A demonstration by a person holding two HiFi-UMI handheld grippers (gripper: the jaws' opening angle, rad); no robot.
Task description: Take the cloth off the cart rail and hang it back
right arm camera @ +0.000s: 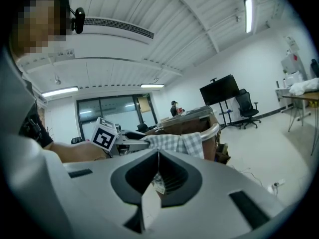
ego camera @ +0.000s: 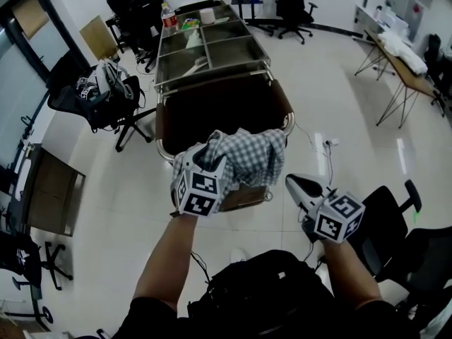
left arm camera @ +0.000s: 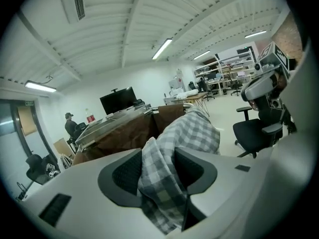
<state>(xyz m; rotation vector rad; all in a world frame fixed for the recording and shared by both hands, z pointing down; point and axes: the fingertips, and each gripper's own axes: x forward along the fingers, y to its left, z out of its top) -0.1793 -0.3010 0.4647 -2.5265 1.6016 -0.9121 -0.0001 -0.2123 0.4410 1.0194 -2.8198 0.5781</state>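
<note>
Head view: left gripper (ego camera: 206,155) clamped on the checked cloth (ego camera: 248,155) at the cart rail (ego camera: 289,123)

Left gripper view shows both pads pressed into a thick fold of the cloth (left arm camera: 197,133). The jaws are held part-way apart by the fabric bunched between them. The cloth is a grey-and-white check, soft and rumpled. It is gathered into a ridge where the jaws pinch it and spreads beyond the fingertips in a loose hump. From that hump it drapes over the rail at the near end of the cart (ego camera: 212,111), straight ahead of the left gripper. A flap hangs down the side nearer the tool (the weave shows as small even squares, darker where the folds shadow it).

The right gripper (ego camera: 292,181) sits off to the left gripper's right, apart from the cloth, with its jaws brought together and nothing held. In the right gripper view the cloth (right arm camera: 174,143) lies ahead and a little left of those closed jaws, over the curved metal rail (right arm camera: 213,131).
</note>
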